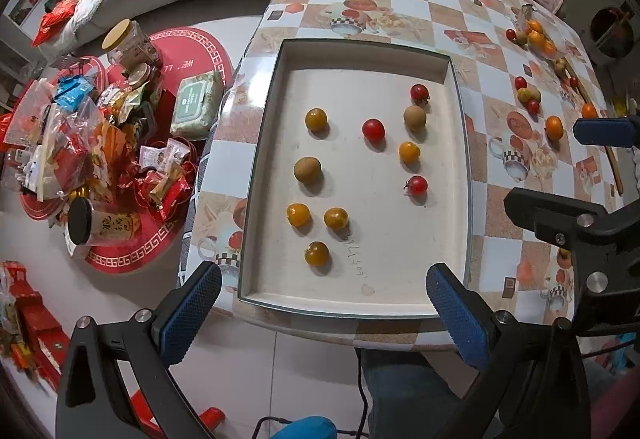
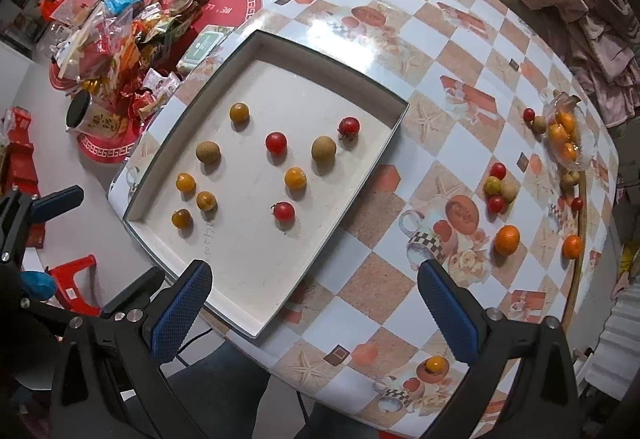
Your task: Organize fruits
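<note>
Fruits (image 1: 373,130) lie in tray (image 1: 458,167), beyond open tongs (image 1: 324,303).

Two handheld grippers share one build: the left gripper (image 1: 322,295) and right gripper (image 2: 314,291) each carry two black angular arms tipped with blue pads (image 1: 188,313) of knurled, diamond-textured rubber. Round silver screws (image 1: 143,315) stud the joints. A thin black cable (image 1: 362,395) trails beneath the left unit. The person wears dark blue jeans (image 2: 224,379) and a bright blue glove (image 2: 38,285).
</note>
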`<state>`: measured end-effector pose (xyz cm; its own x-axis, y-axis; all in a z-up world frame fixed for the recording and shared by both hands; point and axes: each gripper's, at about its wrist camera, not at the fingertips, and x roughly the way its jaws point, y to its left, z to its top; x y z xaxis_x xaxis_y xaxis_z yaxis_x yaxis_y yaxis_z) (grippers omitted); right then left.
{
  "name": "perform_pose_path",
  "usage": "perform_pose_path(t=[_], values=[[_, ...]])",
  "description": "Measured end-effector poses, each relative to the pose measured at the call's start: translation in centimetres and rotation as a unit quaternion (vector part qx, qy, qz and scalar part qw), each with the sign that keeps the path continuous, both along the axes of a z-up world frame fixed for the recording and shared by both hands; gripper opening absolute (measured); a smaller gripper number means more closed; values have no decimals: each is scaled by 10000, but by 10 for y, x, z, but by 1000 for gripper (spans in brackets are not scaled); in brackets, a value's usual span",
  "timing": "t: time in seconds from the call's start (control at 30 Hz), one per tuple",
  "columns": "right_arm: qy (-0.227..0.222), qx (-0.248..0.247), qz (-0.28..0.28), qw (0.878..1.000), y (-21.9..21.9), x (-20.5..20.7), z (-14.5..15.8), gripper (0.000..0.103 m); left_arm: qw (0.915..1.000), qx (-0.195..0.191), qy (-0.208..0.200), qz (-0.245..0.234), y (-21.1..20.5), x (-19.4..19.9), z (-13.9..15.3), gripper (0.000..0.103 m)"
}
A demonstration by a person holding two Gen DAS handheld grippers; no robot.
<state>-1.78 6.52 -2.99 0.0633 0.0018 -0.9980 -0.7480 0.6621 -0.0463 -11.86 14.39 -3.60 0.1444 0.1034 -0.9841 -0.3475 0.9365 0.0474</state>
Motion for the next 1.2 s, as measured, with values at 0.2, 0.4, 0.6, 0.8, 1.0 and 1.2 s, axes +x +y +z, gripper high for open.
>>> perform_pose_path(t=[0.2, 0.4, 0.6, 0.8, 1.0, 1.2], values=[[-51, 28, 26, 10000, 0, -2, 4, 103, 10000, 42, -50, -21, -2, 0, 4, 103], [-58, 33, -28, 10000, -1, -4, 5, 103, 9999, 73, -58, -86, -8, 0, 5, 103], [-51, 40, -23, 10000, -2, -4, 5, 103, 9999, 88, -55, -128, -13, -1, 7, 103], [-56, 48, -45, 10000, -3, -5, 6, 103, 9998, 70, -41, -158, -14, 0, 6, 103], [-62, 61, -74, 9999, -4, -5, 7, 103, 9998, 74, -41, -195, -15, 1, 6, 103], [-54, 62, -74, 9999, -5, -4, 7, 103, 9997, 45, -44, -218, -18, 2, 6, 103]])
